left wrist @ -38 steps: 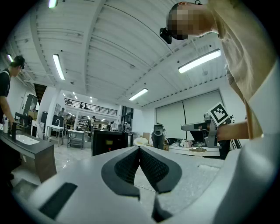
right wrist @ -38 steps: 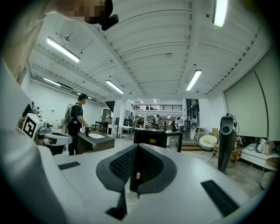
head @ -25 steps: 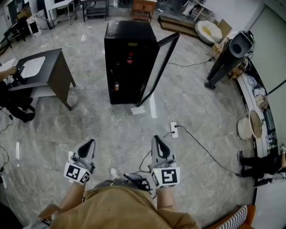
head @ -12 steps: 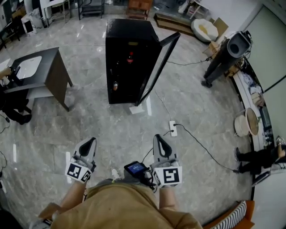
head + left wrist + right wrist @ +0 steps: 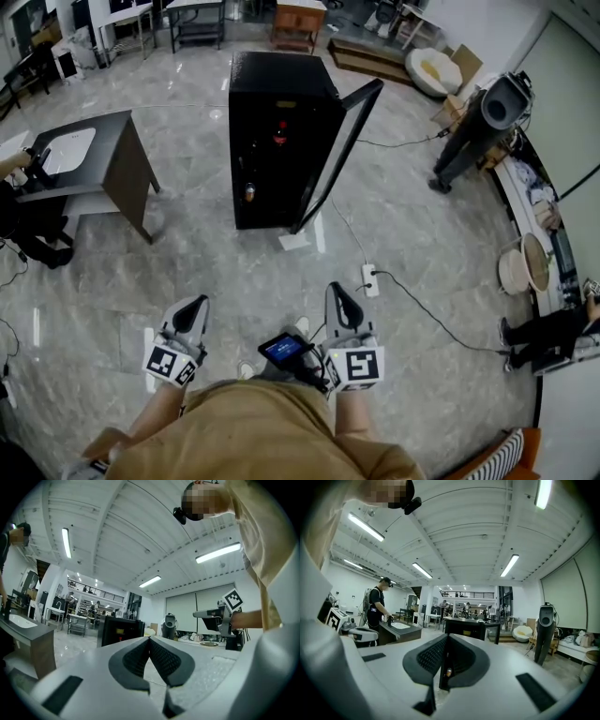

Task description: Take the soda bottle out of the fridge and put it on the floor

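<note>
Bright, even light from ceiling tube lamps (image 5: 508, 565); glare streaks on floor (image 5: 187, 89) at 11 o'clock; heavy fisheye bending, black corners in my gripper views.

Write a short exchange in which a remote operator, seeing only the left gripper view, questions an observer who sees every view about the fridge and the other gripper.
Operator: I can see the black fridge ahead of me. Is it open?
Observer: Yes. The head view shows its door standing wide open, at the right of the cabinet in that view.
Operator: I see the right gripper only from the side. Is it holding anything?
Observer: No. Its own view shows the jaws together with nothing held between them.
</note>
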`<state>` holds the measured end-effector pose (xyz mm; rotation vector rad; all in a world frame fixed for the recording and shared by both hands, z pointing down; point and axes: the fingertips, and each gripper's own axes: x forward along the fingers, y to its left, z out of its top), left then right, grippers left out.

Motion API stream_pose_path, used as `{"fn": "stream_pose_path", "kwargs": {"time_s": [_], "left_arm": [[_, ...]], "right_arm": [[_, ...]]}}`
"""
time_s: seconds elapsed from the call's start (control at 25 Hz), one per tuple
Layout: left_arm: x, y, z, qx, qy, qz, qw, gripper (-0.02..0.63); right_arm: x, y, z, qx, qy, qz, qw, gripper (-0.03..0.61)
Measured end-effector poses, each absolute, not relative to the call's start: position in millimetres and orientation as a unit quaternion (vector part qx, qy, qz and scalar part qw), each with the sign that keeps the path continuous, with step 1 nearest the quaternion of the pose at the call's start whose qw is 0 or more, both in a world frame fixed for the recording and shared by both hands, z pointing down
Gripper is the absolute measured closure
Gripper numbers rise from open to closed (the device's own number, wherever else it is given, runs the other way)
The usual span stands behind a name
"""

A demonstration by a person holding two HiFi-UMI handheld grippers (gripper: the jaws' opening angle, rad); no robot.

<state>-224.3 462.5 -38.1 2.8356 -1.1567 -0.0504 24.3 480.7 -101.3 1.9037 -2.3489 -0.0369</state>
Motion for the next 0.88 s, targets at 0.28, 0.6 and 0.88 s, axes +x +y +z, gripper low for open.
{"fn": "stream_pose_path", "kwargs": {"time_s": [0.28,0.6,0.88], "left_arm": [[-212.4,419.2,-27.8,0.918,-0.394,-0.012,0.035,0.612],[-163.2,314.7,-23.1,0.906,-0.422,0.0,0.034,0.612],[-53.7,201.1,-24.5,0.904,-0.425,-0.002,0.041,0.612]], "right_arm": [[31.0,416.7,-78.8,0.609,-0.791,0.0,0.058,0.575],[73.2,293.1,-70.6,0.576,-0.816,0.002,0.049,0.577],[142.6,169.7,-62.4,0.532,-0.845,0.015,0.05,0.577]]}}
